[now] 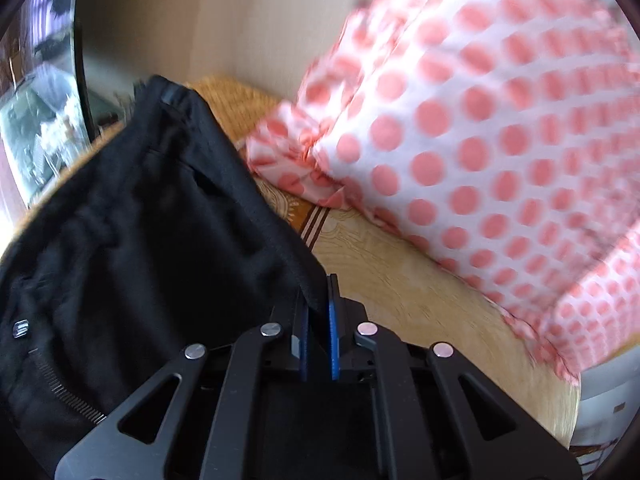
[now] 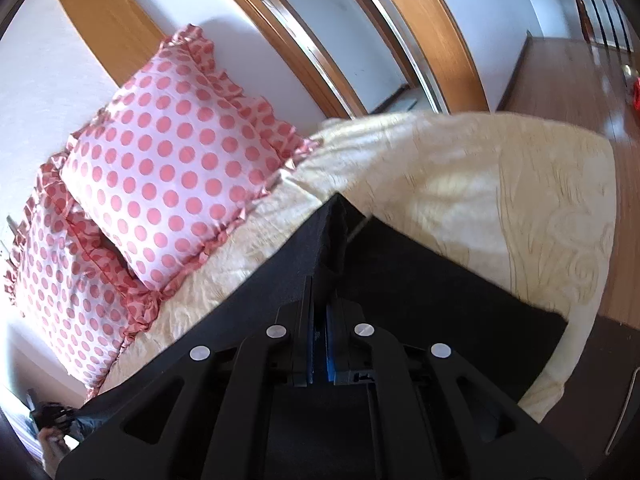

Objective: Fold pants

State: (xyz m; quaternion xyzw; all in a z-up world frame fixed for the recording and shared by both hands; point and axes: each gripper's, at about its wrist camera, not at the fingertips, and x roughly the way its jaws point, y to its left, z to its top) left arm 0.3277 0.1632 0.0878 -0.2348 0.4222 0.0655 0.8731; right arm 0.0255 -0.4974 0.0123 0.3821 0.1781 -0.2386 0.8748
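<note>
black pants point(image 1: 132, 216) pinched at an edge in left gripper point(image 1: 318, 312), another fold clamped in right gripper point(image 2: 322, 296); draped over cream bed point(image 2: 460, 184), near polka-dot pillows point(image 2: 172, 160).

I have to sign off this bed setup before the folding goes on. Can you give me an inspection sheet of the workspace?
Surface: cream bedspread, patterned, rumpled.
Job's things: black pants, lifted off the bed, zipper showing.
Clutter: two polka-dot pillows by the wall.
Grippers: left tool shut on the pants' edge; right tool shut on pants fabric.
Cables: nothing seen.
Surroundings: wooden door frame, wood floor.
</note>
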